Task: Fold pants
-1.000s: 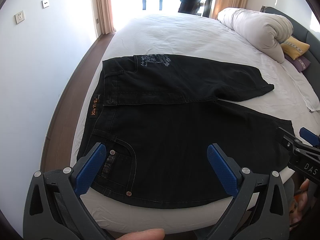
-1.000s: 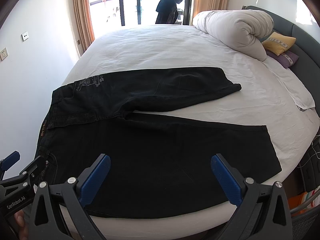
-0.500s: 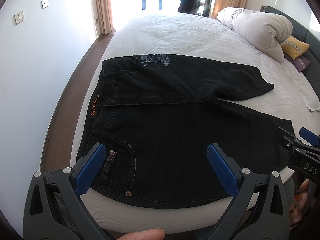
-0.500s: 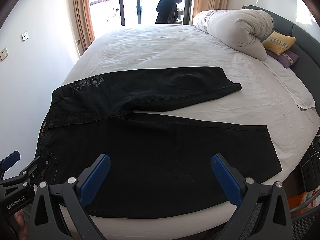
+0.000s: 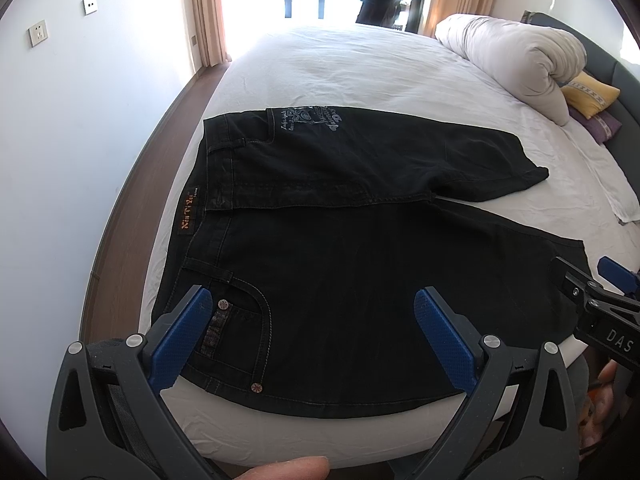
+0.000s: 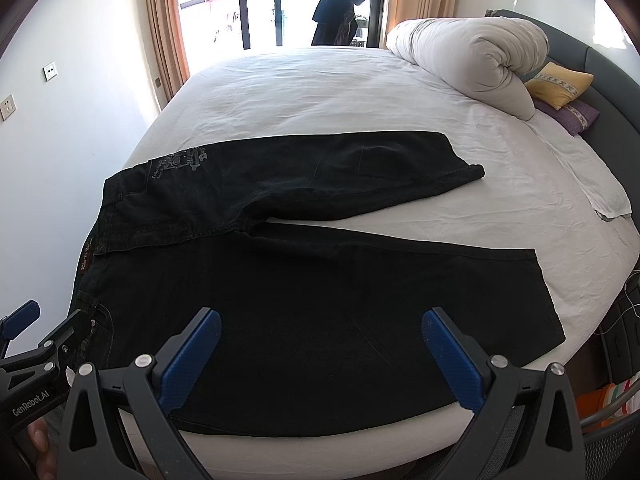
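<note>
Pants [image 5: 360, 264], black and spread flat, filled the middle of the left wrist view, lying on the white bed [image 5: 360, 68] with the waistband toward the left of the frame and both legs running out to the right. The upper leg angled away from the lower one, leaving a wedge of sheet between them at right centre. An orange label [image 5: 187, 216] sat on the waistband at left. The left gripper [image 5: 312, 336] hung over the near edge at the bottom of the frame, blue pads spread wide, nothing between them. A fingertip [image 5: 288, 468] showed at the very bottom edge. At the right edge, the other tool poked in.

Over to the right wrist view: the pants [image 6: 320, 304] covered the centre and lower half, hem of the near leg at right centre. The right gripper [image 6: 320, 356] sat at the bottom, also splayed apart and empty, above the lower leg. A rolled duvet [image 6: 472, 60] and yellow pillow [image 6: 560, 84] lay at upper right.
</note>
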`<state>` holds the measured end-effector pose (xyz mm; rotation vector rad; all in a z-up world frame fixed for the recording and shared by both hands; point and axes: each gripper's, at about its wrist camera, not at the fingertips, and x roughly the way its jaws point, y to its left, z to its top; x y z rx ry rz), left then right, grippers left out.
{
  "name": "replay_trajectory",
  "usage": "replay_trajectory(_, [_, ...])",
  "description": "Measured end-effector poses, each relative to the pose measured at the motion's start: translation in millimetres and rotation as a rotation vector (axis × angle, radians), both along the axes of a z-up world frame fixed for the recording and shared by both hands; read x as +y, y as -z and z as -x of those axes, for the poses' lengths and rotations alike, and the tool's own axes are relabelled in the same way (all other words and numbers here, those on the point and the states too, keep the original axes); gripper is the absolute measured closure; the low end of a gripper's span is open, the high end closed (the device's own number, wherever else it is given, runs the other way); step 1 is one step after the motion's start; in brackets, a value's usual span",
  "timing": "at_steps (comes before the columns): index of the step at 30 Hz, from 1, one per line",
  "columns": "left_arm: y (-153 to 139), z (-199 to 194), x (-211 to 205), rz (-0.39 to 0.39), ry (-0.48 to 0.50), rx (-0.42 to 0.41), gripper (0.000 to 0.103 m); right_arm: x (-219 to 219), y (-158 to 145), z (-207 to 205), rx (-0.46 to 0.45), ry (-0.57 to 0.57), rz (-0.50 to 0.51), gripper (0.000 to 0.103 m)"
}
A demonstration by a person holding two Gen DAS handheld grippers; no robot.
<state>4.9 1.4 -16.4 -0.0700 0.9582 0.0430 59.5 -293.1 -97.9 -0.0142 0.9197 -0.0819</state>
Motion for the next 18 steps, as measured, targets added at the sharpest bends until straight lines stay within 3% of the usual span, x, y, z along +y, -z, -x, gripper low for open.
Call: replay_trajectory(18, [20.2, -20.0, 4.4, -0.018, 0.016, 0.023, 0.000, 0.6, 13.2, -18.6, 0.037, -0.019, 0.001, 0.000])
